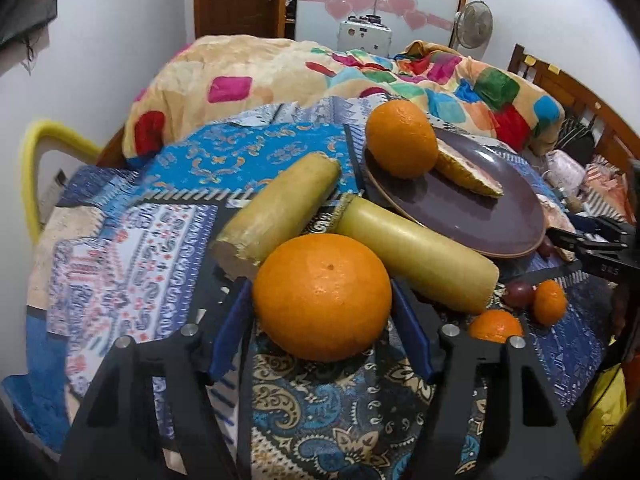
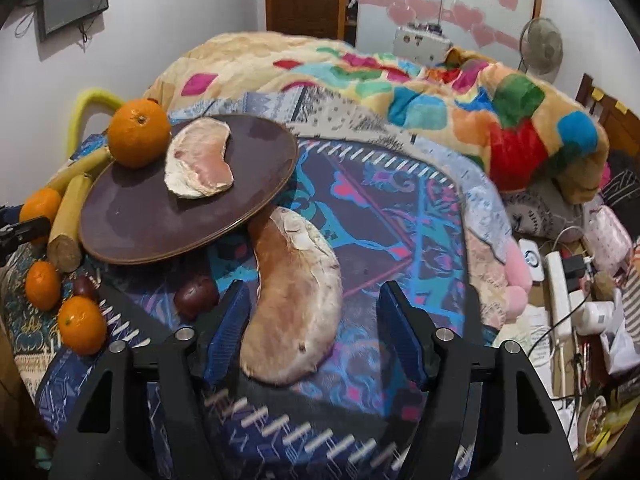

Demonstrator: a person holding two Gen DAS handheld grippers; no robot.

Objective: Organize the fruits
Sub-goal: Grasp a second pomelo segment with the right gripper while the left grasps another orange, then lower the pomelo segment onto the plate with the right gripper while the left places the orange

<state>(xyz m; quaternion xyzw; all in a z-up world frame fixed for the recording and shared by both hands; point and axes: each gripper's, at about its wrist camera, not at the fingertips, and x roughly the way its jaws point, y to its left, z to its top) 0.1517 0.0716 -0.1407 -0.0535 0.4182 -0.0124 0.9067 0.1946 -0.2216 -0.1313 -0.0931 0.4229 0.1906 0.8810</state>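
Scene: bed covered with patterned cloths (image 1: 180,208); brown plate (image 1: 500,216) tilted on the cloth, an orange on the plate (image 1: 402,144) and a pomelo wedge on the plate (image 1: 468,172) already seated on it.
Left gripper (image 1: 322,312): jaws about half open, set astride a large orange (image 1: 322,296); the blue pads looked at or near the peel, and firm pressing could not be confirmed, so no hold was counted.
Right gripper (image 2: 310,328): jaws about half open around a loose pomelo wedge (image 2: 296,300); left pad close to the rind, right pad well clear, nothing held.
Other fruit: two yellow-green cut stalks (image 1: 416,264) beside the plate; small oranges (image 2: 82,324) and dark round fruits (image 2: 196,296) near the plate edge.
Task state: judged early, most fruit still off the plate.
Risk 1: large orange judged likely to roll away on the soft cloth if squeezed off-centre.
Risk 2: wedge is broad and curved; an uneven close judged likely to twist it or tear the flesh.
Risk 3: plate sat tilted with its rim over the wedge; lifting the wedge could tip it and send the seated orange rolling off.
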